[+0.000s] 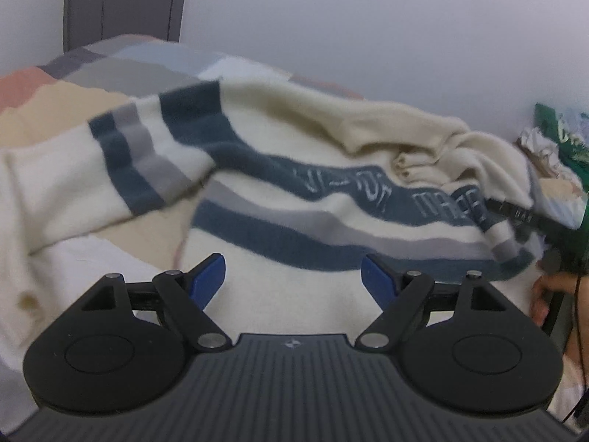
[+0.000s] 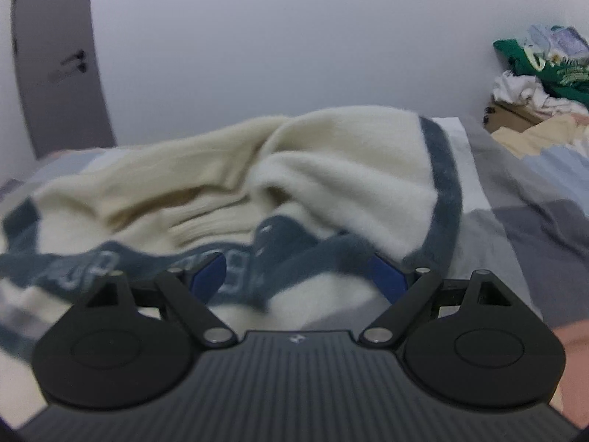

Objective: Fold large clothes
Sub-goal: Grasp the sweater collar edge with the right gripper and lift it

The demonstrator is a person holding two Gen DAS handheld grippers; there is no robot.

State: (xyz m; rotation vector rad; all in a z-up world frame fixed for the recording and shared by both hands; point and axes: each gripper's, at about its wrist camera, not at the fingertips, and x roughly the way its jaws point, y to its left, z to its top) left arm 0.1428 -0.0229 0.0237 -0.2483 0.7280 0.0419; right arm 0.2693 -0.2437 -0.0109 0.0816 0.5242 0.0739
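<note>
A large cream sweater (image 1: 294, 140) with dark blue and grey stripes and white lettering lies rumpled on the bed. Its left sleeve (image 1: 121, 162) is folded over towards the chest. My left gripper (image 1: 294, 278) hovers open over the cream lower part of the sweater, with nothing pinched between its blue pads (image 1: 210, 276). In the right wrist view the sweater (image 2: 331, 169) is bunched up, and my right gripper (image 2: 296, 274) stands open with a blue-striped fold lying between its pads (image 2: 386, 278), which do not press on it. The right gripper's black finger (image 1: 515, 217) shows at the sweater's right edge.
The bed has a patchwork cover (image 1: 110, 70) in pink, beige, grey and blue. Plain walls stand behind, with a grey door (image 2: 55, 59) at the left. A pile of green and white clothes on a cardboard box (image 2: 533, 73) sits at the right. A hand (image 1: 548, 294) shows at the right edge.
</note>
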